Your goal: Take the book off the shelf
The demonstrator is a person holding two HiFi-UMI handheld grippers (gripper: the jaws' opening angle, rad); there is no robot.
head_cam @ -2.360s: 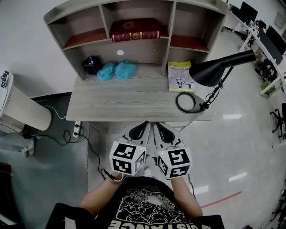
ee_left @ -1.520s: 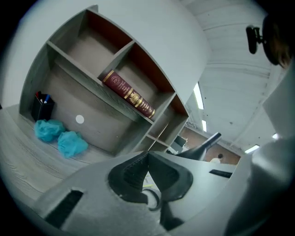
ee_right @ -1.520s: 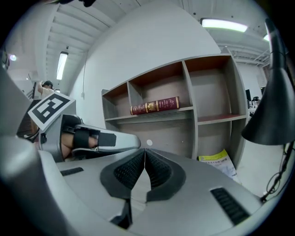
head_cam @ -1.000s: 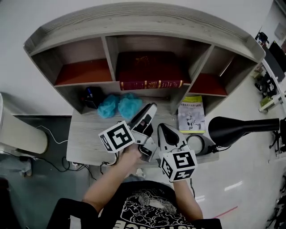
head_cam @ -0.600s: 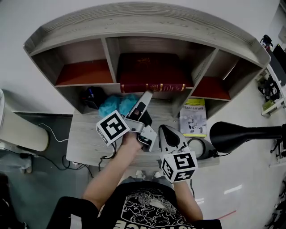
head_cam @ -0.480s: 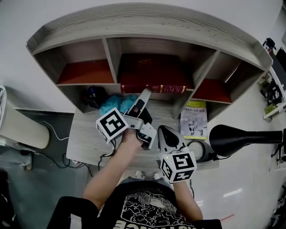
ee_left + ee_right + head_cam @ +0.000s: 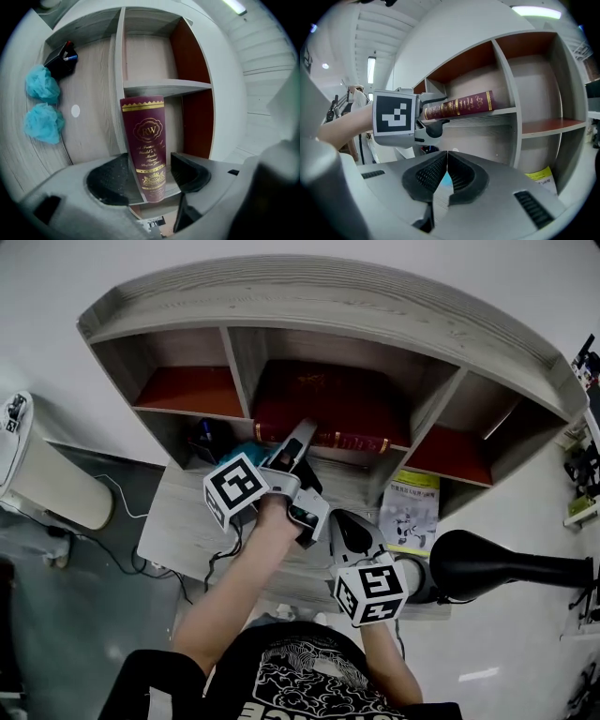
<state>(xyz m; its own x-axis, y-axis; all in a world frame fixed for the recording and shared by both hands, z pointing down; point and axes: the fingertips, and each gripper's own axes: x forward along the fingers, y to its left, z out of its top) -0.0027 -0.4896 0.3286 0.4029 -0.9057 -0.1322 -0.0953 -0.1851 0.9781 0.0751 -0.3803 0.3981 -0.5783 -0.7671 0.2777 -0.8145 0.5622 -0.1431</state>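
A thick maroon book point(image 7: 323, 407) with gold lettering lies flat in the middle compartment of the wooden shelf point(image 7: 246, 357), spine outward. My left gripper point(image 7: 294, 442) is raised to the book's left end. In the left gripper view the spine point(image 7: 146, 140) stands between the jaws, which are opening, with a gap on the right side. The right gripper view shows the book point(image 7: 461, 106) and the left gripper point(image 7: 433, 114) at its end. My right gripper point(image 7: 342, 521) hangs lower over the desk, shut and empty point(image 7: 446, 169).
Two blue cloths point(image 7: 43, 123) and a black pen holder point(image 7: 61, 61) sit under the shelf at the left. A yellow booklet point(image 7: 410, 508) lies at the right, beside a black desk lamp point(image 7: 511, 564). A white cylinder point(image 7: 45, 486) stands left of the desk.
My left gripper has risen from the desk front to the book's spine and its jaws have spread apart. The right gripper stayed low and shut.
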